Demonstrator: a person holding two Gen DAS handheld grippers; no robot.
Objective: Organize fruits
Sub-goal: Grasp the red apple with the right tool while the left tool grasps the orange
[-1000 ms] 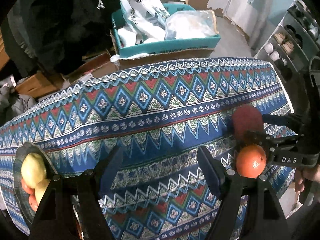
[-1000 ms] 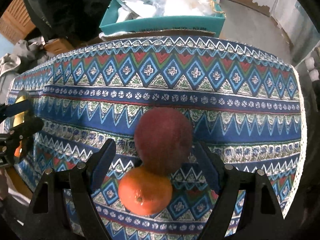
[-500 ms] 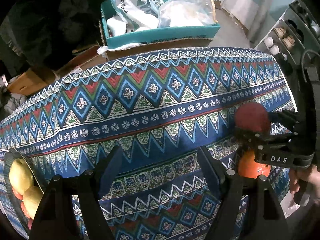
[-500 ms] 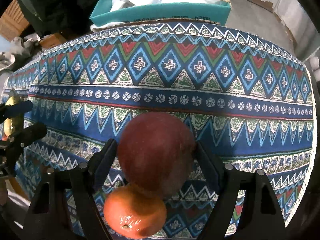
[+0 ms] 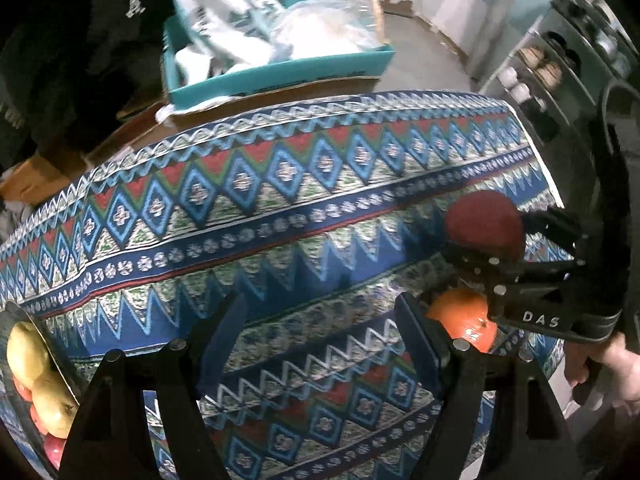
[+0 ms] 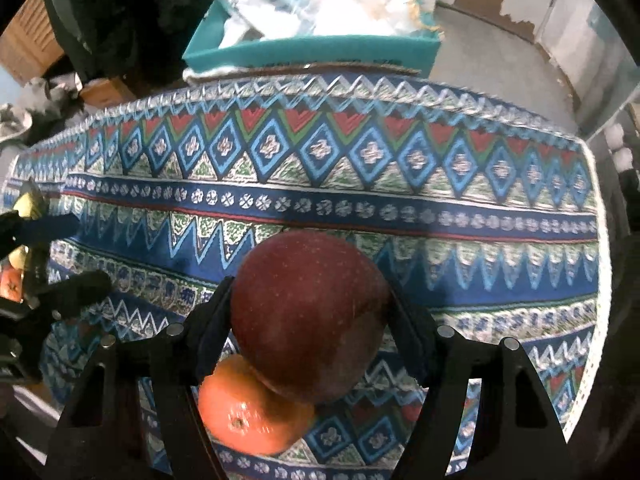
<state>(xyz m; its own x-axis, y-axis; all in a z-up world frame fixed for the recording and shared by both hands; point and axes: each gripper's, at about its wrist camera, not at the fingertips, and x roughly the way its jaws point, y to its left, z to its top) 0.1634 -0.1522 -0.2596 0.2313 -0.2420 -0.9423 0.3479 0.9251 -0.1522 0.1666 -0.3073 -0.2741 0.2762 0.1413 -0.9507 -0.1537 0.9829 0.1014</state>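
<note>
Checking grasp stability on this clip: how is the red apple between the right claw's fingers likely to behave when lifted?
The red apple looks rigid and smooth-skinned, so it may slip or twist if the right claw squeezes lightly. It is round, so it would probably roll on the tablecloth if released. The orange touches it below and might get nudged.

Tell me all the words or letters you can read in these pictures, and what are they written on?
"DAS": white letters on the black body of the right gripper, seen from the left wrist view.
Print on the white bags in the teal box: too blurred to read.
Dark marks along the teal box's front wall in the right wrist view: too blurred to read.
No other text shows.
</note>
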